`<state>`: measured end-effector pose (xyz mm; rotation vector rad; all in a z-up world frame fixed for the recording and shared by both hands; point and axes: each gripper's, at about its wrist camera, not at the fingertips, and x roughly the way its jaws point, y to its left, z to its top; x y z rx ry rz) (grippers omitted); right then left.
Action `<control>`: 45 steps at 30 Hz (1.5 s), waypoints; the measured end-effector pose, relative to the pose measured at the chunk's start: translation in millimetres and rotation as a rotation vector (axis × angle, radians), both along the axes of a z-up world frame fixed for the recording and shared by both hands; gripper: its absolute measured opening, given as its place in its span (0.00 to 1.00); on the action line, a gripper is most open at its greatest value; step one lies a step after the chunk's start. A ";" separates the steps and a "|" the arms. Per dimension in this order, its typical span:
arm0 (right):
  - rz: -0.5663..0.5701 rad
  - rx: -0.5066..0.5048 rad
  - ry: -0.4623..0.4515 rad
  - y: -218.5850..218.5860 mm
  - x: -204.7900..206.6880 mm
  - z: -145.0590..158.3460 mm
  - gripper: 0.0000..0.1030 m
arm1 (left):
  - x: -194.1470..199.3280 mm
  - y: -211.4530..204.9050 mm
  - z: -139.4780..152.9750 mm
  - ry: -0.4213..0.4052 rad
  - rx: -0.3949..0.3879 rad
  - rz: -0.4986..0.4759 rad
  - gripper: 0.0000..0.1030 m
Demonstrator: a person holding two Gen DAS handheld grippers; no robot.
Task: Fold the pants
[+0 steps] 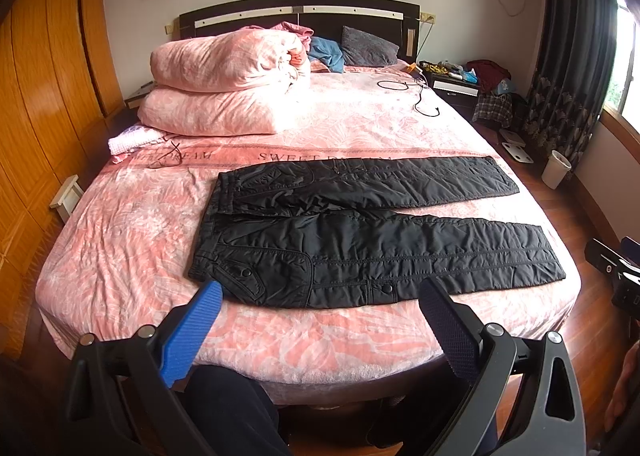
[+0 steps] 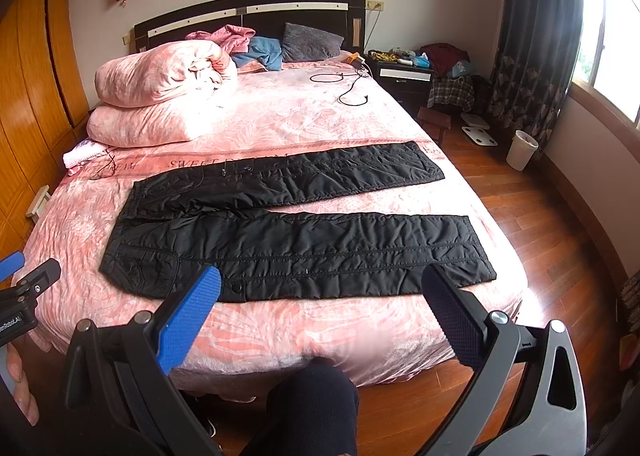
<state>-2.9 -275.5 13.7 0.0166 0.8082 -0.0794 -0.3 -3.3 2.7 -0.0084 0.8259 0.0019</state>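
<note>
Black quilted pants (image 1: 360, 232) lie flat across the foot of the pink bed (image 1: 120, 240), waistband to the left, both legs spread apart toward the right. They also show in the right wrist view (image 2: 296, 224). My left gripper (image 1: 320, 296) is open and empty, held above the bed's near edge in front of the waist and near leg. My right gripper (image 2: 322, 288) is open and empty, held before the near leg. Part of the left gripper (image 2: 24, 288) shows at the left edge of the right wrist view.
A folded pink duvet (image 1: 224, 88) sits at the bed's far left, pillows and clothes by the headboard (image 1: 300, 12). A black cable (image 1: 416, 96) lies on the far right of the bed. A nightstand (image 2: 404, 76), white bin (image 2: 522, 150) and wooden floor are on the right. My knee (image 2: 312, 408) is below.
</note>
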 end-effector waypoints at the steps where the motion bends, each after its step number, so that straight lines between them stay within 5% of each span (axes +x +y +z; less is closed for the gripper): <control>1: 0.000 0.000 -0.001 -0.5 -0.8 -1.0 0.98 | 0.1 -0.3 0.3 0.001 0.000 0.001 0.96; 45: -0.001 -0.004 -0.008 0.2 -5.6 1.4 0.98 | -10.1 5.5 6.0 -0.011 -0.009 -0.007 0.96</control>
